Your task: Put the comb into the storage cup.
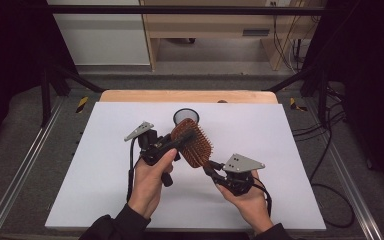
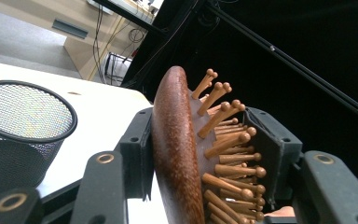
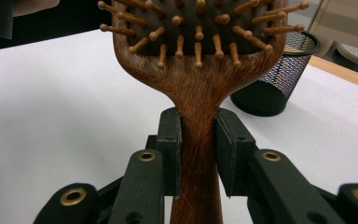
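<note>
A wooden paddle hairbrush with peg bristles hangs above the white table between both grippers. My left gripper is shut on the brush head. In the left gripper view the left gripper has one pad on the brush's smooth back and the other against the bristle tips. My right gripper is shut on the handle. The right gripper squeezes the narrow handle just below the hairbrush head, whose bristles face the camera.
A black mesh cup stands upright on the white board just behind the brush; the mesh cup is left of the left jaws, and the mesh cup sits beyond the brush. Aluminium rails and cables flank the table.
</note>
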Demonstrator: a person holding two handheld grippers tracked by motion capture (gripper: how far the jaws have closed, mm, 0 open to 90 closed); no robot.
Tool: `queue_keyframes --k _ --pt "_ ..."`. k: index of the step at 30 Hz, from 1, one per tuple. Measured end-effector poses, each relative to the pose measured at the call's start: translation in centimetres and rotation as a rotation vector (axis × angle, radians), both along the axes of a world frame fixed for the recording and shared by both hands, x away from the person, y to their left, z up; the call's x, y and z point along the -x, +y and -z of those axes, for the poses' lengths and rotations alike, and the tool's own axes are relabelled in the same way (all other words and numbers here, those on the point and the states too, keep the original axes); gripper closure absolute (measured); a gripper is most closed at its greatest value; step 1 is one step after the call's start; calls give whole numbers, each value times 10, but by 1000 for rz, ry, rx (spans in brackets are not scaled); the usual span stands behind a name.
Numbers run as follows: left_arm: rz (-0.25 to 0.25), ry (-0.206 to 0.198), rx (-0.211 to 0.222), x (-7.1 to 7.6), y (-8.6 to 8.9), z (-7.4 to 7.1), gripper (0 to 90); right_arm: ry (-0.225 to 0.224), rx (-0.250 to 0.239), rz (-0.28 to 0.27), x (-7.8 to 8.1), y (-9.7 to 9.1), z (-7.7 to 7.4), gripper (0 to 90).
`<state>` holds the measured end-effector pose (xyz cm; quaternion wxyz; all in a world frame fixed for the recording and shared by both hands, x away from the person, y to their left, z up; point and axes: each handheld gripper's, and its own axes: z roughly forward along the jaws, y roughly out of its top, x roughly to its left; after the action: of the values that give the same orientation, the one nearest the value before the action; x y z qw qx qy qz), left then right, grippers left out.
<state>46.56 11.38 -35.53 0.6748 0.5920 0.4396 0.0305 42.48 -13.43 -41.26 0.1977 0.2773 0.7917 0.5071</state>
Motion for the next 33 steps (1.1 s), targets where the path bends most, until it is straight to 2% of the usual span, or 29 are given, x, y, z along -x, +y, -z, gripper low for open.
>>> queue_keyframes --k 7,10,13,19,24,27,33 --pt "-8 -5 -5 2 -2 -1 504 -3 5 2 0 1 0 727" --pt "-8 3 2 1 -2 0 494 0 5 4 0 0 0 727" --pt "-5 -10 -11 1 -2 0 471 7 -1 3 0 0 1 728" --pt "-7 -18 -6 2 -3 1 450 16 -16 -8 -1 0 1 728" --pt "5 -6 0 0 -2 2 443 20 -17 -9 -2 -1 2 728" --pt "12 -14 -18 0 -3 2 425 26 -18 -12 -2 -1 2 727" --pt "24 -1 -28 -1 -2 3 408 25 -14 -16 -2 0 3 727"
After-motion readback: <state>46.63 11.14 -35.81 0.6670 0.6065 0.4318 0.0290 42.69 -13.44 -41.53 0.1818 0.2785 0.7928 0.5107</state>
